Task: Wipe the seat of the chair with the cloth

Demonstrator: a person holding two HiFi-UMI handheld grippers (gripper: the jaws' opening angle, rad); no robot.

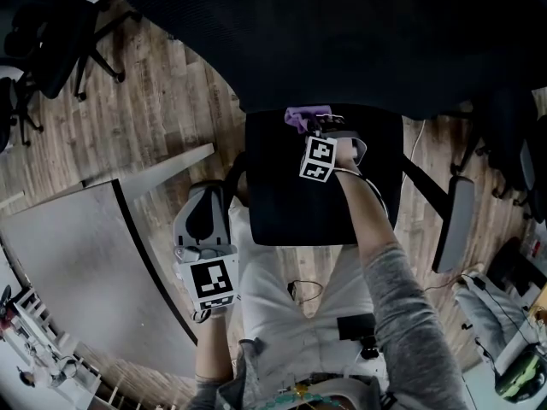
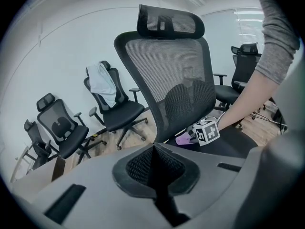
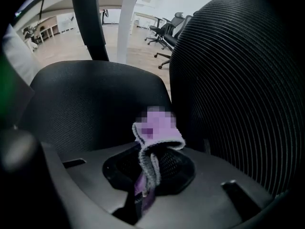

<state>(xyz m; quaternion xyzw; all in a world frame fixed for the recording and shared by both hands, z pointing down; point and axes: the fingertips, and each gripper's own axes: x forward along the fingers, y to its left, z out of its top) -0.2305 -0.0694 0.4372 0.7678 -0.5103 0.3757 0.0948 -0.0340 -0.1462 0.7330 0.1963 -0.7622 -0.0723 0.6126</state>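
while right tool (image 3: 142, 197) pinches cloth (image 3: 162, 136), its length pointing at backrest (image 3: 238, 80), left tool (image 2: 156, 175) closed

A wooden plank floor (image 1: 162, 118) carries a black office chair (image 2: 167, 75), and its dark padded seat (image 1: 282, 203) is mostly bare. A purple cloth (image 1: 299, 116) sits at the rear of the seat, just beside the mesh backrest (image 3: 238, 80). It seems to touch the padding, though the dim view leaves that unsure. Other black chairs (image 2: 116, 111) stand on the same floor, well apart from it.
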